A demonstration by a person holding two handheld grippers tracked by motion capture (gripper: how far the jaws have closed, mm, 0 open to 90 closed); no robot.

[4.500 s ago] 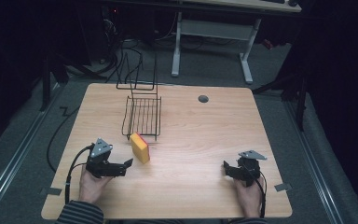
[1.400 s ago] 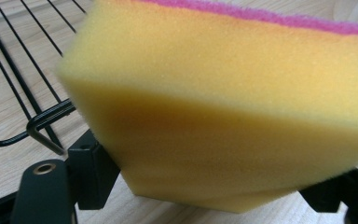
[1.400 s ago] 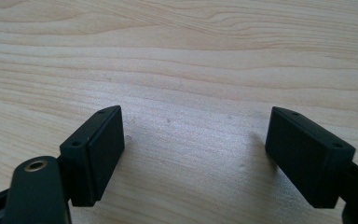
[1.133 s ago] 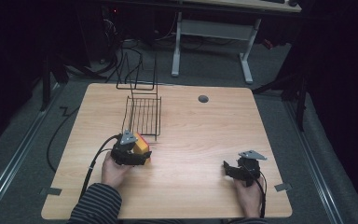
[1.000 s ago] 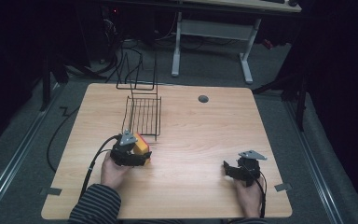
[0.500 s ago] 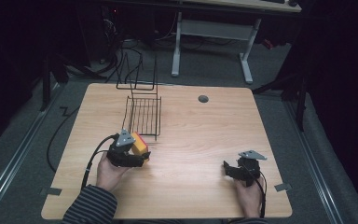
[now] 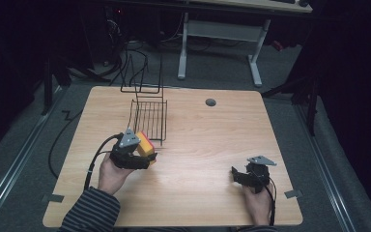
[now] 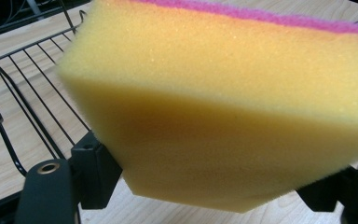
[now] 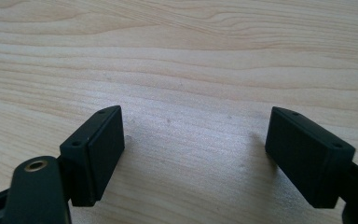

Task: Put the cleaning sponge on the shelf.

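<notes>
Fingers [image 8: 93, 175] of the left gripper [image 7: 134, 155] clamp a yellow sponge [image 7: 145, 145] with pink top, held just before the black wire rack [image 7: 149, 116] on the worktop [image 7: 212, 130]; right gripper [image 7: 244, 176] gapes empty.

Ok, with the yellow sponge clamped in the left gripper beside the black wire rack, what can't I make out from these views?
- Left gripper, high view: its jaws are covered by the grey plate and the yellow foam sponge with a pink scrub layer.
- Sponge, left gripper view: its right end is cut off by the frame edge, so its full length is unknown.
- Black wire rack, left gripper view: mostly behind the sponge.
- Sponge's clearance above the wooden table: neither view settles it.
</notes>
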